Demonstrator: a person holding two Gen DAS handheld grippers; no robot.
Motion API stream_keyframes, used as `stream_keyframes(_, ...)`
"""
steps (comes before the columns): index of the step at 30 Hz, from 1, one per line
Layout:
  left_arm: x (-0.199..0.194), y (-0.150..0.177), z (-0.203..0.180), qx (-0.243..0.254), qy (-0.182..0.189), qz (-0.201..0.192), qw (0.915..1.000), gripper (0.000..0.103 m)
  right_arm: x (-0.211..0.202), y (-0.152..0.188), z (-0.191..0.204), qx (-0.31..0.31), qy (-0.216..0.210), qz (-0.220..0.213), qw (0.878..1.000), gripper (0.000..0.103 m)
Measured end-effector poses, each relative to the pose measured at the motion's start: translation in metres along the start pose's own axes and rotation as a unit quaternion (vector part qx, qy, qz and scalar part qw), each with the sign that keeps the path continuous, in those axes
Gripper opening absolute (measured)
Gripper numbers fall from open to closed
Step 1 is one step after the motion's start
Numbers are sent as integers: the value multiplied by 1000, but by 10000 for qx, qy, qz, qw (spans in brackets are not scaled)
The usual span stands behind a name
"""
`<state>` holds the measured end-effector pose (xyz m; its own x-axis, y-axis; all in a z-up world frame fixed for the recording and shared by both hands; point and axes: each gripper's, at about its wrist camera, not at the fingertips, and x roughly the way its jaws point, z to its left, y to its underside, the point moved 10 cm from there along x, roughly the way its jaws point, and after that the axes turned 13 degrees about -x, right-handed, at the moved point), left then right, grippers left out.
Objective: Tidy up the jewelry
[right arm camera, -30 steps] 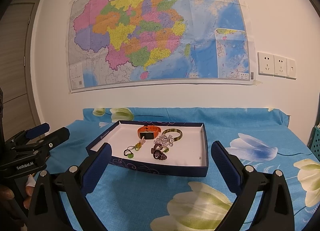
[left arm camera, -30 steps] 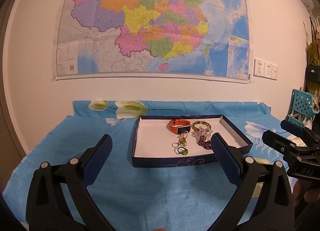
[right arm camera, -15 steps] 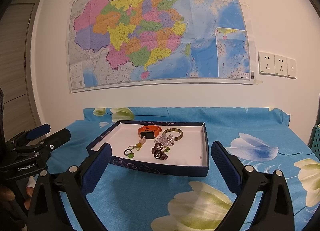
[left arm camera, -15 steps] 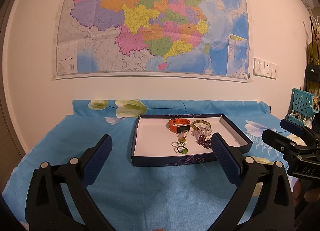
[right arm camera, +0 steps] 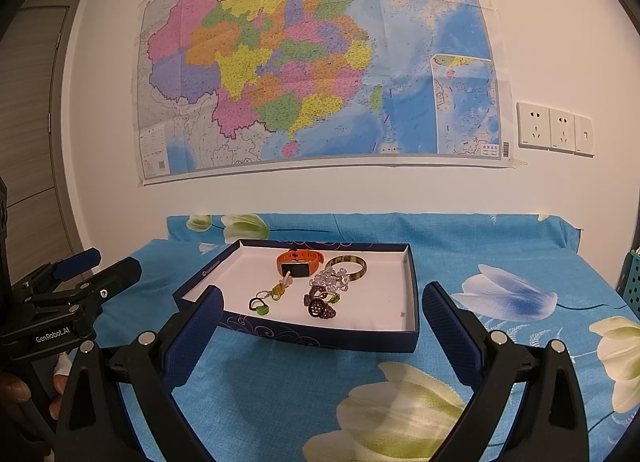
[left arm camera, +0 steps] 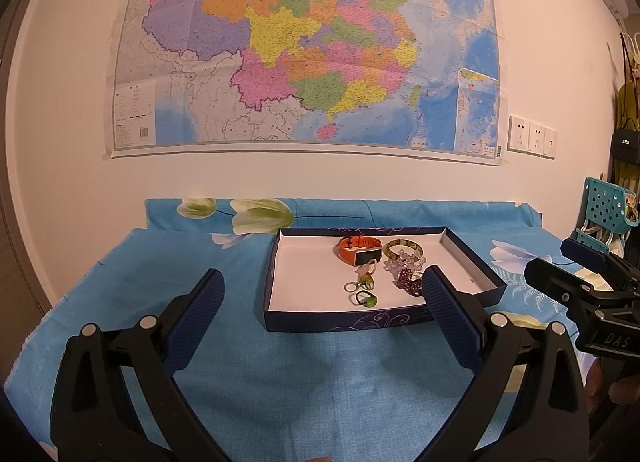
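Note:
A dark blue tray [left arm camera: 344, 322] [right arm camera: 320, 336] with a white inside sits on the blue floral cloth. In it lie an orange smart band [left arm camera: 354, 250] [right arm camera: 298, 260], a brown-green bangle [left arm camera: 402, 249] [right arm camera: 347, 266], a clear bead bracelet [left arm camera: 404, 262] [right arm camera: 334, 278], a dark purple bead piece [left arm camera: 408, 282] [right arm camera: 320, 304], and small green rings [left arm camera: 366, 299] [right arm camera: 259, 305]. My left gripper [left arm camera: 322, 316] is open and empty, short of the tray's near wall. My right gripper [right arm camera: 320, 326] is open and empty, also just before the tray.
The table [right arm camera: 500, 262] stands against a white wall with a large map [left arm camera: 308, 45]. A teal basket rack [left arm camera: 606, 213] stands at the right. Each gripper shows in the other's view, left [right arm camera: 68, 302] and right [left arm camera: 580, 294]. A door [right arm camera: 36, 121] is at left.
Both views have drifted very slightly; the tray and jewelry have not moved. Both grippers stay open.

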<state>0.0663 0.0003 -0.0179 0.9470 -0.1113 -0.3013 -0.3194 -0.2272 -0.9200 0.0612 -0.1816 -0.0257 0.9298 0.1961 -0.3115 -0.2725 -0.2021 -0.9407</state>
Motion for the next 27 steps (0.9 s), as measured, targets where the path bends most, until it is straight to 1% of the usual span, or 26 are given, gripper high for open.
stream_keyframes(27,1,5,4,-3,-19,37,10000,97,1,0,1,6,-10,14,10000,96)
